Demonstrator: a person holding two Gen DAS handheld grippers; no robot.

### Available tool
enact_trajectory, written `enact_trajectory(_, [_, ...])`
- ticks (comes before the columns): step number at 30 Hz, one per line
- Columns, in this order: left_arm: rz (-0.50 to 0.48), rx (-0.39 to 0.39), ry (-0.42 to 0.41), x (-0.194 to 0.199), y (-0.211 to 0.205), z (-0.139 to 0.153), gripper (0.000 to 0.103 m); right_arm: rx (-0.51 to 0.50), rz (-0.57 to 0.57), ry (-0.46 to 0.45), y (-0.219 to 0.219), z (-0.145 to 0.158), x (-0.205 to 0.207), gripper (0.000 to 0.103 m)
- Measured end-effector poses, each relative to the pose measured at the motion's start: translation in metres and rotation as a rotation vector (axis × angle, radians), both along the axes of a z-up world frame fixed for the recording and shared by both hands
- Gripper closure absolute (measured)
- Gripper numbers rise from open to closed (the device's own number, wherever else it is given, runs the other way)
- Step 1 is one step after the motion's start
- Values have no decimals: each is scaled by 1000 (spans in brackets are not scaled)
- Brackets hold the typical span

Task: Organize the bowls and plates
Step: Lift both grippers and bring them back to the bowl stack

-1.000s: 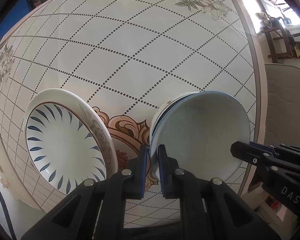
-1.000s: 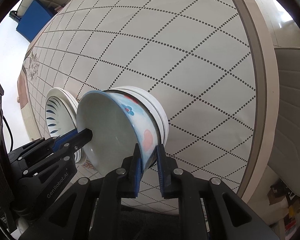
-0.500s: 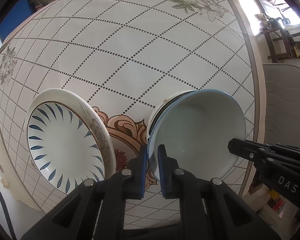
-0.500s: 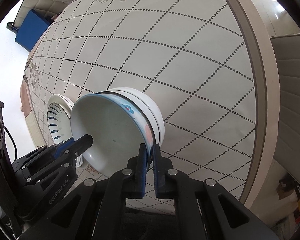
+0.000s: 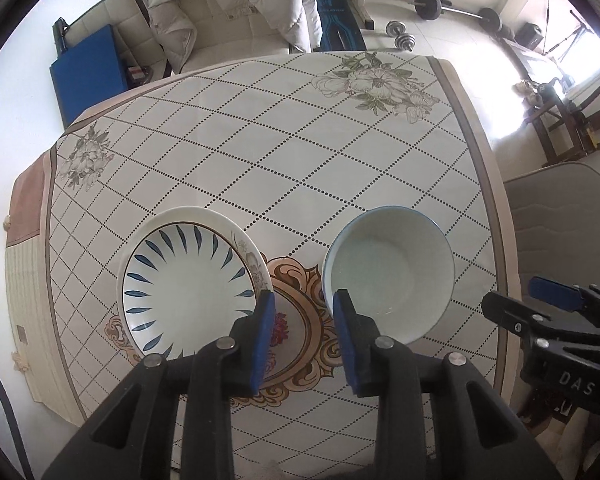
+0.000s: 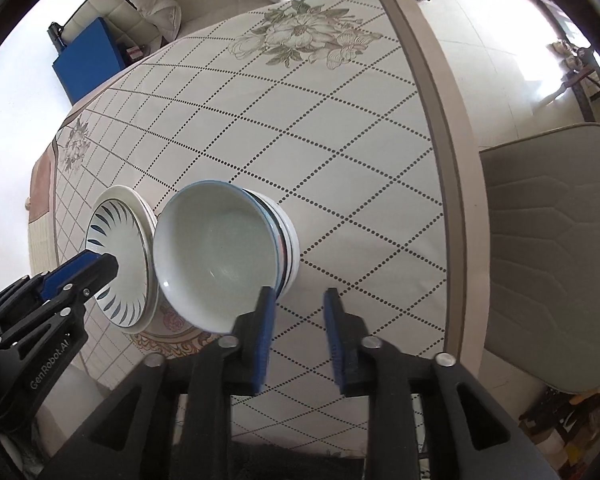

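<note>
A stack of pale bowls (image 5: 388,272) (image 6: 220,256) stands on the table, a blue-rimmed bowl on top. Left of it sits a stack of plates, the top plate (image 5: 188,284) (image 6: 116,264) white with blue leaf strokes. My left gripper (image 5: 304,312) is open and empty above the gap between plates and bowls; it also shows at the left of the right wrist view (image 6: 96,266). My right gripper (image 6: 298,312) is open and empty, just right of the bowl stack; one of its fingers (image 5: 556,298) shows at the right of the left wrist view.
The table (image 5: 260,128) has a cream cloth with a dotted diamond grid and flower prints. A grey padded chair (image 6: 548,248) stands by the right edge. Beyond the far edge are a sofa with a white duvet (image 5: 236,4), a blue mat and weights.
Both grippers have opened and let go of the blue-rimmed bowl, which now rests level on the stack. Both grippers have pulled up and back, showing far more of the room.
</note>
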State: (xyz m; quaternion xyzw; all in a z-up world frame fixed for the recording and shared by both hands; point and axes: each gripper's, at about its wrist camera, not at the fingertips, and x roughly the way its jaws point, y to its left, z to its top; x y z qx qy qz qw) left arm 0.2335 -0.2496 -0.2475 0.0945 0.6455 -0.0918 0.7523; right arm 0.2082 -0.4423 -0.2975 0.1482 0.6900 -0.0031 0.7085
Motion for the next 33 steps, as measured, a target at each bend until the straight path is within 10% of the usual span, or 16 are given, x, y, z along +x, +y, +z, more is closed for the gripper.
enact_trajectory(2, [-3,-9,-37,-9,0,12,62,-21,6,-43,1,18,-10,13])
enact_trajectory(8, [32,-30,-154,-34,5,48,15,-127,39,-162,15,71,-41,11])
enact_trajectory(33, [129,-66,-298,-94,16,110,14,-165,67,-358,21,158,-99,9])
